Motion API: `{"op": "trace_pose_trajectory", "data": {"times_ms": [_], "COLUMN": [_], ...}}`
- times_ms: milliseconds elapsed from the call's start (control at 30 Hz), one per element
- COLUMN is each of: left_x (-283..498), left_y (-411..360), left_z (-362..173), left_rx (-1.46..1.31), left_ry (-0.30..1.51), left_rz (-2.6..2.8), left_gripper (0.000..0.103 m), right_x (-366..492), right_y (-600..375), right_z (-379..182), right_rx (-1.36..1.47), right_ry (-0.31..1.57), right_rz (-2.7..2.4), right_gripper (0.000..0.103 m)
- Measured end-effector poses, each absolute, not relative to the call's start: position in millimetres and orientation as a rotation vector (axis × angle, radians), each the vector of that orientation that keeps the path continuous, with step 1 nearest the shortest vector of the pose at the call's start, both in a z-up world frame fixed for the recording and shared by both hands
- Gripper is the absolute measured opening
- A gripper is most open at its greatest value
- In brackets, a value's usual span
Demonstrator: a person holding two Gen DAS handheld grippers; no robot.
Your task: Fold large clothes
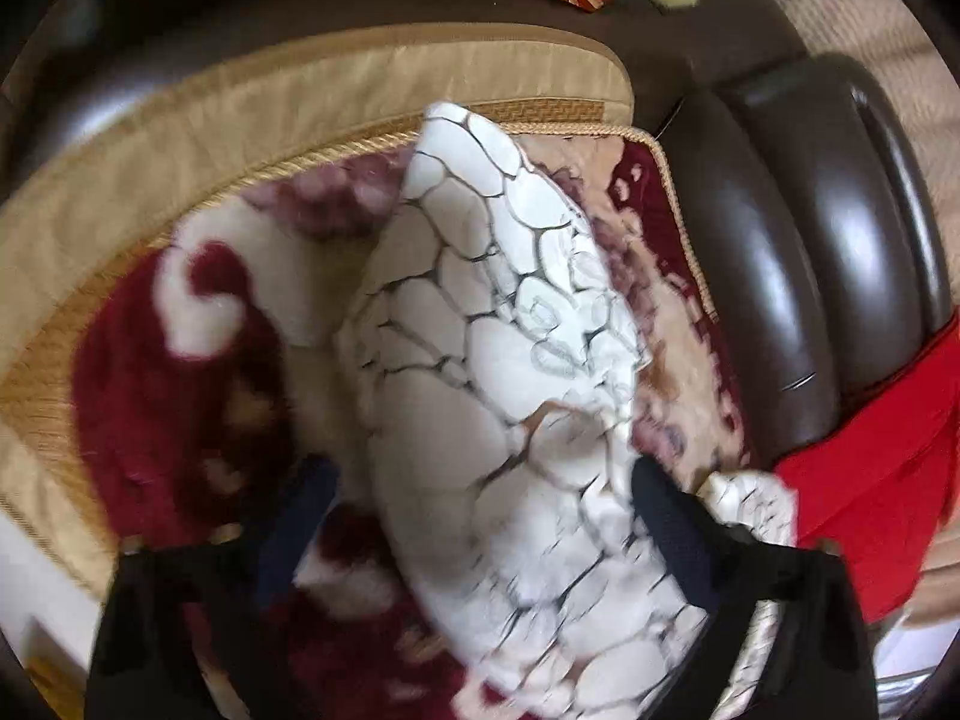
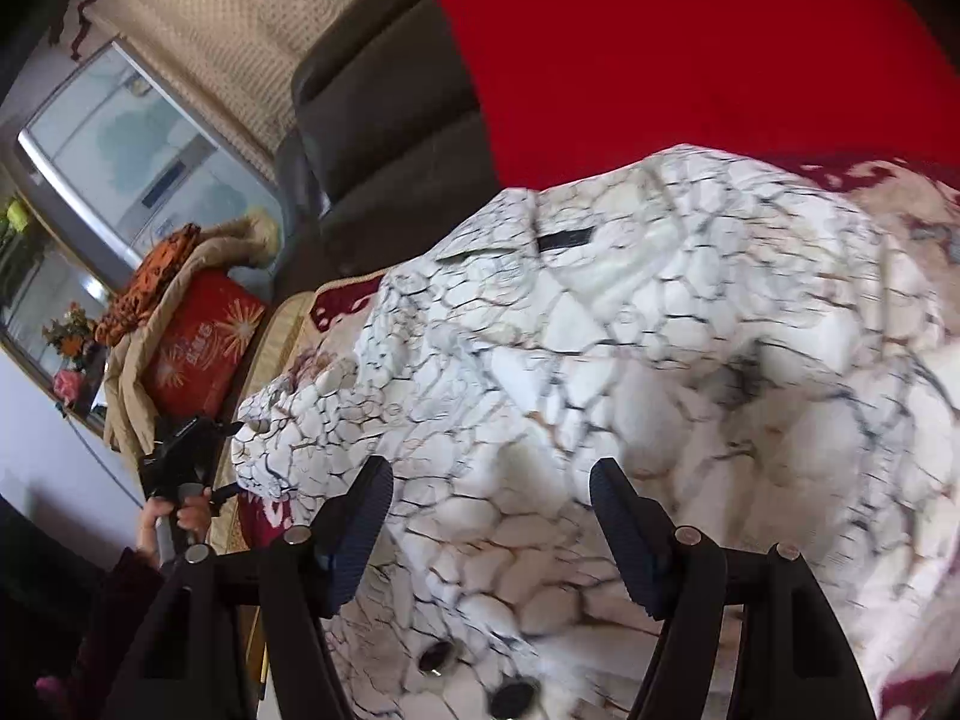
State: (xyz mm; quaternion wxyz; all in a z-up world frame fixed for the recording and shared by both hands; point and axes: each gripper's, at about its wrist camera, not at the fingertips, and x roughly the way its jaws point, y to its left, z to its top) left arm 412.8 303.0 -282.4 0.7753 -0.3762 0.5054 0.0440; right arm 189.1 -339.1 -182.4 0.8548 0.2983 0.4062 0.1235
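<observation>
A white puffy jacket (image 1: 510, 336) with a dark crackle pattern lies on a red and cream floral blanket (image 1: 174, 372) on a sofa seat. In the left wrist view a long sleeve-like part of it runs away between the fingers of my left gripper (image 1: 480, 480), whose jaws stand wide apart around it. In the right wrist view the jacket's body (image 2: 630, 390) fills the middle, and my right gripper (image 2: 489, 480) is open just over it. My left gripper (image 2: 222, 456) also shows there, at the jacket's far left end.
A dark brown leather sofa arm (image 1: 810, 276) lies to the right. A red cloth (image 2: 660, 48) hangs over the sofa. A red box with gold starbursts (image 2: 204, 348) and a tan garment stand beyond. A gold-trimmed seat cover (image 1: 336, 84) edges the blanket.
</observation>
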Motion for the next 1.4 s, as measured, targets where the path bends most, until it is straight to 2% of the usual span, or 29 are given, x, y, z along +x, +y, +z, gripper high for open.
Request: {"op": "trace_pose_trajectory", "data": {"times_ms": [33,67,100,133,233,400,600,800,867,900,933,1000,1100,1233,1400], "left_x": [417,421,425,427,429,420,392,347,325,316,309,295,301,330,374], "left_y": [300,298,295,293,277,214,87,-64,-115,-130,-141,-149,-136,-99,-44], "left_z": [-282,-280,-278,-275,-246,-155,-53,-14,-17,-19,-22,-24,-31,-63,-137], "left_rx": [-0.794,-0.773,-0.763,-0.762,-0.684,-0.505,-0.237,-0.027,0.119,0.172,0.216,0.252,0.242,0.202,0.126], "left_ry": [1.096,1.097,1.093,1.085,1.033,0.885,0.789,0.766,0.767,0.764,0.748,0.69,0.695,0.794,0.964], "left_rz": [0.099,0.082,0.053,0.029,0.008,-0.158,-0.371,-0.65,-0.722,-0.745,-0.758,-0.781,-0.742,-0.585,-0.369], "left_gripper": [0.054,0.041,0.016,0.01,0.008,0.004,0.005,0.007,0.023,0.047,0.065,0.073,0.076,0.077,0.077], "right_x": [183,179,172,168,157,143,120,97,91,88,84,79,76,93,133], "right_y": [-344,-348,-356,-362,-381,-407,-436,-466,-476,-481,-486,-495,-500,-491,-473], "right_z": [-183,-183,-182,-181,-177,-170,-157,-149,-149,-149,-149,-150,-151,-151,-147], "right_rx": [0.621,0.608,0.598,0.589,0.61,0.654,0.694,0.733,0.753,0.765,0.779,0.804,0.816,0.817,0.788], "right_ry": [0.847,0.84,0.836,0.832,0.808,0.755,0.676,0.617,0.608,0.607,0.607,0.6,0.593,0.613,0.629], "right_rz": [0.243,0.224,0.212,0.196,0.163,0.122,0.089,0.05,0.038,0.03,0.024,0.008,-0.003,0.03,0.079], "right_gripper": [0.073,0.073,0.073,0.073,0.073,0.073,0.073,0.073,0.073,0.074,0.076,0.079,0.079,0.079,0.079]}}
